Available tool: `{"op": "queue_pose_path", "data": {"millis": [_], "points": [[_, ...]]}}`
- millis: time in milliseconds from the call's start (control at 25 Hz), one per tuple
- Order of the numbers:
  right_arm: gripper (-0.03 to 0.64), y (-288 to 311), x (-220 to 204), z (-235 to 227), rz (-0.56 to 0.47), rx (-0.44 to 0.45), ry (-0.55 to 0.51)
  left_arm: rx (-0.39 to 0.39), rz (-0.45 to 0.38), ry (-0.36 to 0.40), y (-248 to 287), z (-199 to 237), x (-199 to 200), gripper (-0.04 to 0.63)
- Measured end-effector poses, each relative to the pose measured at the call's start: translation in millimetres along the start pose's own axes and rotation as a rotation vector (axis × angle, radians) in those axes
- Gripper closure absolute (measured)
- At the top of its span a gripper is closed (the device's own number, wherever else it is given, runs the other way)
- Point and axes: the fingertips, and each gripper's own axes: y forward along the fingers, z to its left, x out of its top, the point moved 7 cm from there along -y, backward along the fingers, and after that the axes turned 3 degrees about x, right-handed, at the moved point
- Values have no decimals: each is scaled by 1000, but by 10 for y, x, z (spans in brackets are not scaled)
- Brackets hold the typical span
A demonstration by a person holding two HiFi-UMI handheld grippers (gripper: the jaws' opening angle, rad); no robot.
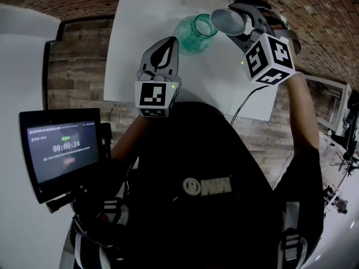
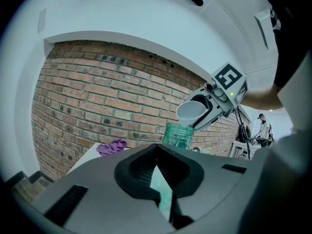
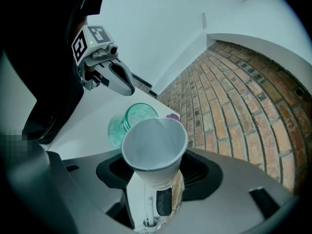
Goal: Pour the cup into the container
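Cup (image 3: 155,147) looks like thin paper: light, crushable. Right gripper (image 3: 157,189) clamps its lower wall, tilted above jar (image 1: 195,33) mouth, far on table (image 1: 146,15). Left gripper (image 1: 164,52): 2 jaws together, empty, just left of jar.

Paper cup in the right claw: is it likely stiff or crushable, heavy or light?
The paper cup looks slightly pinched out of round at the rim in the right claw, so it is probably thin and crushable. A pinch alone holds it tilted over the green jar, so it is likely light. Its smooth tapered wall might slip if the grip eases.
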Motion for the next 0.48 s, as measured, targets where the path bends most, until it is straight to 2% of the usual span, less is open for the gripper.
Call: {"op": "queue_pose_path", "data": {"millis": [480], "points": [[351,26,19,0,31,-6,-45,4,2,-3,2,6,2,595]]}}
